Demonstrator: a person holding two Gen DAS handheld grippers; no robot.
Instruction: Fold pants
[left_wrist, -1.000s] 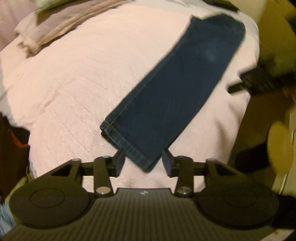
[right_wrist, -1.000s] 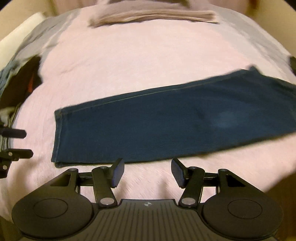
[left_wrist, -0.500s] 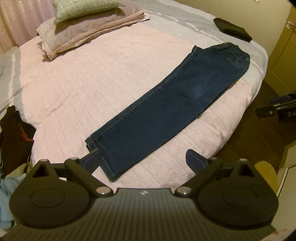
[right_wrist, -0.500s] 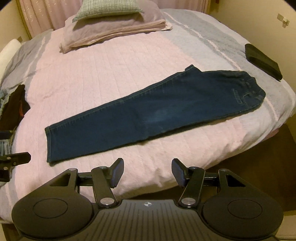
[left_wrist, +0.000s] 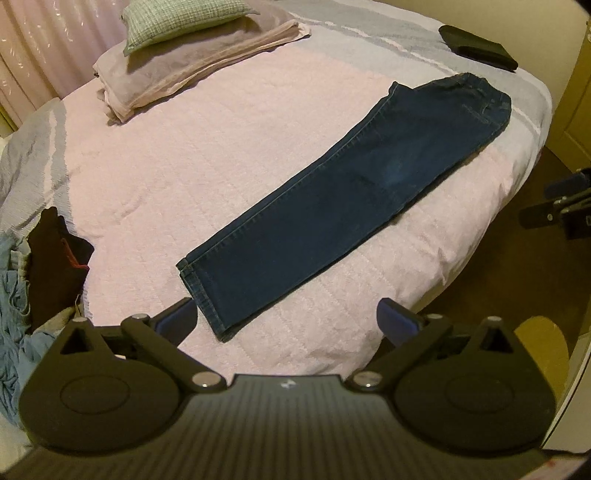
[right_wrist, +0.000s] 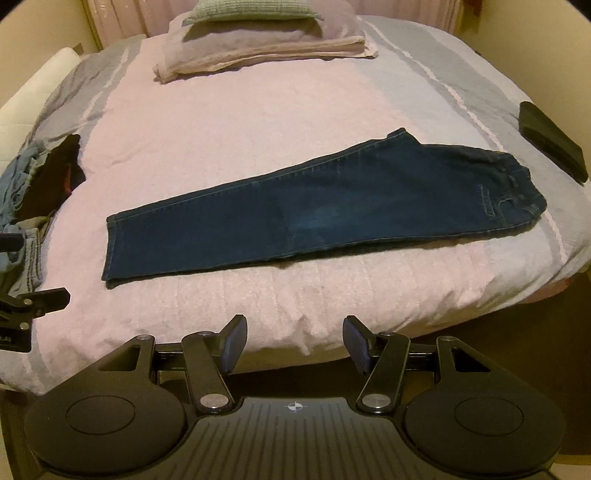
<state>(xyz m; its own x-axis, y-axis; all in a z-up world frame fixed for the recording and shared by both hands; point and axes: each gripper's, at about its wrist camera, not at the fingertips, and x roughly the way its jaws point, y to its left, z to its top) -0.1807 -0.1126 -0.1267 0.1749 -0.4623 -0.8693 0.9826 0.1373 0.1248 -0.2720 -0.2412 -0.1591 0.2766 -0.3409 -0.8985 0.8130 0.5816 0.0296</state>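
Dark blue jeans lie folded lengthwise, leg on leg, flat on the pink bed cover. Their hems point toward the bed's near edge and the waist lies to the right. My left gripper hovers above the hem end; its jaws are opening wide and nothing is between them. My right gripper hangs over the near bed edge, open and empty, well short of the jeans. Each gripper shows at the rim of the other's view, the right gripper and the left gripper.
Stacked pillows and folded linen sit at the head of the bed. A black folded item lies at the right edge. A heap of dark and light blue clothes sits at the left edge. Dark floor borders the bed.
Both grippers have pulled back and risen from the jeans, so more of the bed shows. The left jaws have spread from narrow to wide. The jeans lie still.
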